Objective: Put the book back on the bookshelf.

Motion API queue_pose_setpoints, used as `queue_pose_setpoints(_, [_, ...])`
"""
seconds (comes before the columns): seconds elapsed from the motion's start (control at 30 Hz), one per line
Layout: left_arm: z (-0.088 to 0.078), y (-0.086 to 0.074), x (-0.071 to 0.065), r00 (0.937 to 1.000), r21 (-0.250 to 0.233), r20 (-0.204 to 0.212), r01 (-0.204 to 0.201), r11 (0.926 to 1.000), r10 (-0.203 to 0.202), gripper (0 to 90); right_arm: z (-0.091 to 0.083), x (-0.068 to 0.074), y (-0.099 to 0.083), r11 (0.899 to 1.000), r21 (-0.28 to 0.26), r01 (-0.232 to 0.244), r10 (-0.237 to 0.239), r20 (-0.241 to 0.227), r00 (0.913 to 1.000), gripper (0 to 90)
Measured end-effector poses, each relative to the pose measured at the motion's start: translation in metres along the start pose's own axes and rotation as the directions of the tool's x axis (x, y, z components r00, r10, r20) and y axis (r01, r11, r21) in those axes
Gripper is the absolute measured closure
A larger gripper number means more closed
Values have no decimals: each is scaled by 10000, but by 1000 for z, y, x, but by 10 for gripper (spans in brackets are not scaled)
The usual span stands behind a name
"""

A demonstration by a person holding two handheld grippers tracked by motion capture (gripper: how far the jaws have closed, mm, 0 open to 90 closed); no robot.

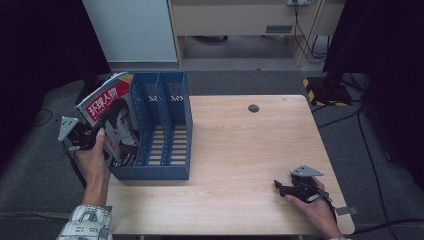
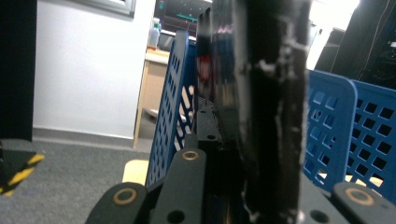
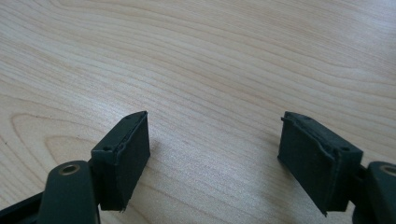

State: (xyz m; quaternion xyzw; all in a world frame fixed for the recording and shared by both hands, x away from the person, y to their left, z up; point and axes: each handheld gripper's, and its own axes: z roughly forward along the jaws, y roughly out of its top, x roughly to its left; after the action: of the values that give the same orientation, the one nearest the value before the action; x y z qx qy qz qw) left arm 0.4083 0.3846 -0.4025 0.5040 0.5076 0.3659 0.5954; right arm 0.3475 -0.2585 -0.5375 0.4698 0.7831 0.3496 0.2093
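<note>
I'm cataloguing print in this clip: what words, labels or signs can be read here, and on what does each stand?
"环球人物", large white characters on the red band across the top of the magazine cover, seen in the high view.
Smaller print lower on that cover: too small to read.
Yellow-and-black hazard stripes on the floor past the table: a marking, no words.
Blue file rack: no text seen.

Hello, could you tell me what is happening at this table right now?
A person is putting a magazine into the blue file rack at the table's left edge. The left gripper, jaws shut on the magazine, holds it tilted at the rack's leftmost compartment, not fully seated yet. The right gripper rests near the front right of the table, jaws open and holding nothing.
</note>
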Motion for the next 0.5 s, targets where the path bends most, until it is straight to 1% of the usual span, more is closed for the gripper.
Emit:
queue_pose_setpoints(0.1, [-1,-1,0,10000,2,-6,11,10000,-11,859,0,0,0,10000,-5,-12,12,0,10000,248])
queue_pose_setpoints(0.17, [-1,0,-1,9999,110,-48,-98,9999,99,858,0,0,0,10000,-7,-16,16,-1,10000,248])
queue_pose_setpoints(0.2, [-2,0,-1,9998,242,-87,-178,9995,180,857,0,0,0,10000,3,1,-1,0,10000,248])
queue_pose_setpoints(0.27, [-2,0,-1,9998,320,-98,-191,9993,194,856,0,0,0,10000,2,-1,1,0,10000,248])
queue_pose_setpoints(0.33, [-2,-1,0,9998,469,-140,-133,9988,140,849,0,0,0,10000,-1,-6,6,-3,10000,247])
queue_pose_setpoints(0.4, [-4,-3,2,9999,470,-142,-46,9989,53,845,0,0,0,10000,4,-15,15,-1,10000,248])
queue_pose_setpoints(0.5, [-5,-3,3,9999,536,-150,-19,9986,27,846,0,0,0,10000,2,-22,22,5,10000,247])
